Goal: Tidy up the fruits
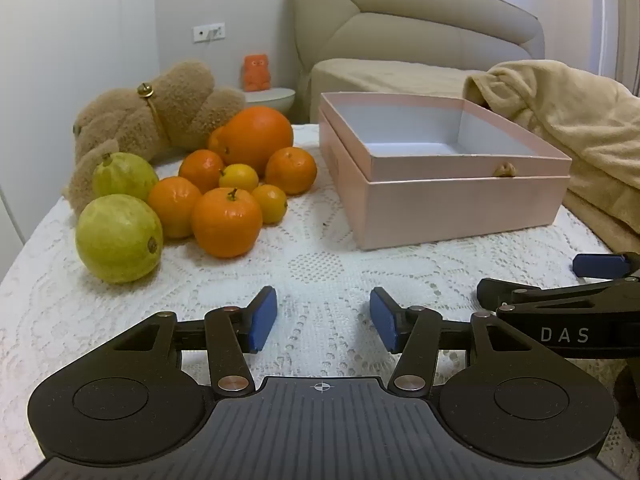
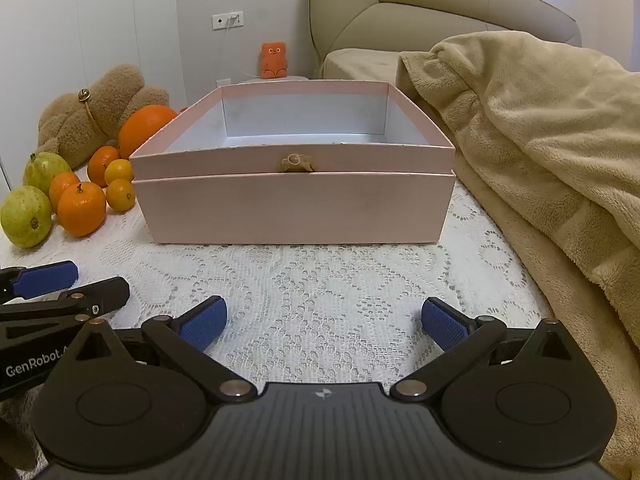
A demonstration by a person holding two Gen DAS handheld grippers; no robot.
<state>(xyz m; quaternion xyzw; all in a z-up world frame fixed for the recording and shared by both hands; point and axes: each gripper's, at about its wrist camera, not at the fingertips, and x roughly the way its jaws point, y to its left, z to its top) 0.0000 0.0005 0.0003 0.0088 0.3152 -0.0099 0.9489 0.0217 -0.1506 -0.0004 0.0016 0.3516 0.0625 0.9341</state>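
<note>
A pile of fruit lies on the white lace cloth at the left: two green guavas [image 1: 119,238] [image 1: 125,176], a large orange [image 1: 258,138], several small oranges [image 1: 226,222] and small yellow citrus [image 1: 239,177]. The pile also shows in the right wrist view [image 2: 81,208]. An open, empty pink box [image 1: 448,196] [image 2: 294,184] stands to the right of the pile. My left gripper [image 1: 323,318] is open and empty, low over the cloth in front of the fruit. My right gripper [image 2: 324,322] is open and empty, in front of the box.
A brown teddy bear [image 1: 160,108] lies behind the fruit. A beige blanket [image 2: 540,140] is heaped to the right of the box. A sofa [image 1: 400,32] and a small orange figure [image 1: 256,73] stand behind the table. The table edge curves at the left.
</note>
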